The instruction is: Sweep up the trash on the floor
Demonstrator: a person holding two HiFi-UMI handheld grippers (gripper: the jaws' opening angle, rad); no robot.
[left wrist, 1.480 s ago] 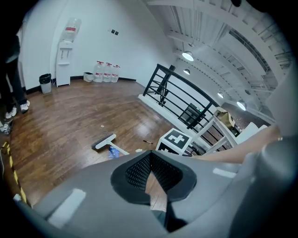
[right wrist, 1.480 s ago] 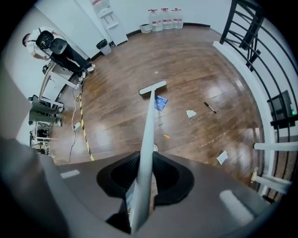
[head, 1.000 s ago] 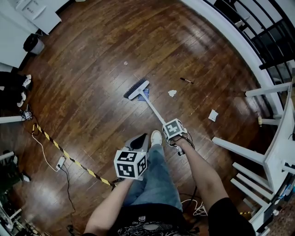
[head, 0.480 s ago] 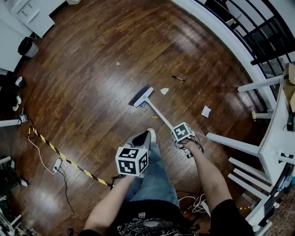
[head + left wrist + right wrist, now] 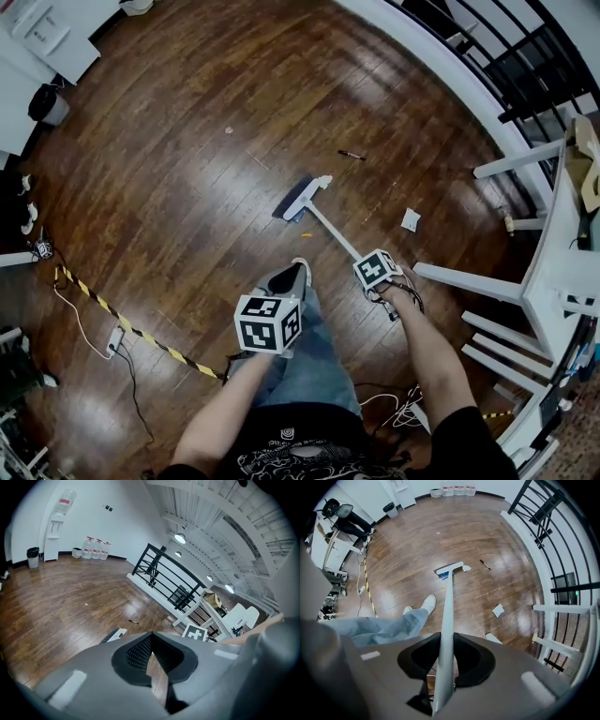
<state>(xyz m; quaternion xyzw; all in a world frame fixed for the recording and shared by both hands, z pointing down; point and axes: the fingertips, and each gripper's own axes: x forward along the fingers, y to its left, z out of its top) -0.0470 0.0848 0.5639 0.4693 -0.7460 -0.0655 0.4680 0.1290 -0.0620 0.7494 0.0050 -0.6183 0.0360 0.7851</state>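
Jeans (image 5: pixel 314 370) fill our near view, with the left gripper (image 5: pixel 151 634) beside them, its jaws closed on nothing. Our right gripper (image 5: pixel 445 641) clamps the broom handle (image 5: pixel 448 602). Its head (image 5: pixel 306 198) rests on the wood floor (image 5: pixel 187 187), with a paper scrap (image 5: pixel 411 219) to the right, a pen (image 5: pixel 351 155) beyond and a railing (image 5: pixel 497 52) behind.

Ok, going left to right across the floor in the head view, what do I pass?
Black bin → small pale scrap → broom head → black pen → white paper scrap.
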